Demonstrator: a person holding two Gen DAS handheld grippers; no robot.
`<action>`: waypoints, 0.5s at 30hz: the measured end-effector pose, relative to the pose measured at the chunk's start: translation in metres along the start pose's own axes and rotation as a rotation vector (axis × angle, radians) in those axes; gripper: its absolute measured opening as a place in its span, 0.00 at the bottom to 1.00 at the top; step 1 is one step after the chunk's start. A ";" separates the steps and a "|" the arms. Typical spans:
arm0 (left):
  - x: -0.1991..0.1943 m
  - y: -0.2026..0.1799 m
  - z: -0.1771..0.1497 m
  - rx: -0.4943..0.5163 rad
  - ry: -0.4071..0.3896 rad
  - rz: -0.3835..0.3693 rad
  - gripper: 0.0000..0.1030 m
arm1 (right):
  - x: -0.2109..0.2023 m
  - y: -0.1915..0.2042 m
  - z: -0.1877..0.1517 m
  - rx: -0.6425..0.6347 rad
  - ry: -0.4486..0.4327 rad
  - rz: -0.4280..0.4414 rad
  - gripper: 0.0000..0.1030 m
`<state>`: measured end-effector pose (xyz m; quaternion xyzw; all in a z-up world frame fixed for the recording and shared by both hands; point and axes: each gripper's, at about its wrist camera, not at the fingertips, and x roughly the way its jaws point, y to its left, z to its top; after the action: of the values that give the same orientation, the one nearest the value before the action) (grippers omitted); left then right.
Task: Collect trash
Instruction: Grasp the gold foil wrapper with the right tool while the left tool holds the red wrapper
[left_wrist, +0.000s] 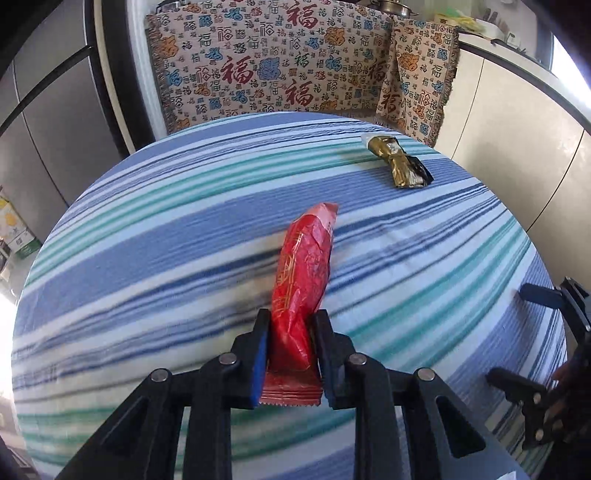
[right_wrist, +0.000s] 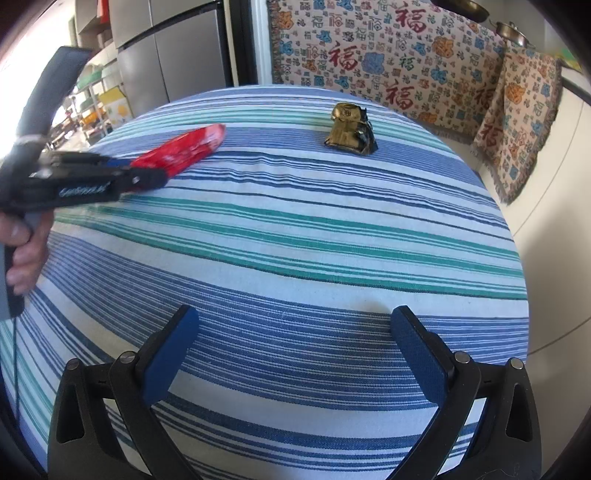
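My left gripper (left_wrist: 291, 317) is shut on the lower end of a long red snack wrapper (left_wrist: 303, 266), whose crimped edge sticks out behind the blue pads. The wrapper stands lifted off the striped tablecloth (left_wrist: 147, 258). In the right wrist view the left gripper (right_wrist: 147, 177) holds the same red wrapper (right_wrist: 177, 151) at the table's left side, with a hand (right_wrist: 22, 251) on its handle. A crumpled gold and black wrapper (left_wrist: 399, 162) (right_wrist: 349, 129) lies near the far edge. My right gripper (right_wrist: 295, 317) hovers open over the near part of the table with nothing between its fingers.
A round table carries the blue, teal and white striped cloth. Behind it hangs a patterned cloth (left_wrist: 266, 62) with red characters over a bench, and white cabinets (left_wrist: 517, 147) run along the right. Grey cupboard doors (right_wrist: 177, 48) stand to the left.
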<state>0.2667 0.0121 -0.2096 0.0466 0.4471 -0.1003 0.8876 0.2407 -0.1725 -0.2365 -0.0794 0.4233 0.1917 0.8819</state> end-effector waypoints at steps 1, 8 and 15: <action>-0.005 -0.001 -0.007 -0.006 -0.002 0.000 0.26 | 0.000 0.000 0.000 0.000 0.000 0.000 0.99; -0.004 -0.016 -0.013 0.062 -0.030 0.049 0.69 | 0.009 -0.010 0.015 0.020 0.029 -0.016 0.99; 0.006 -0.001 -0.006 0.004 -0.030 0.033 0.84 | 0.062 -0.050 0.086 0.088 0.048 -0.059 1.00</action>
<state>0.2654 0.0114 -0.2183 0.0541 0.4326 -0.0871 0.8957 0.3577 -0.1751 -0.2319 -0.0576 0.4497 0.1449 0.8794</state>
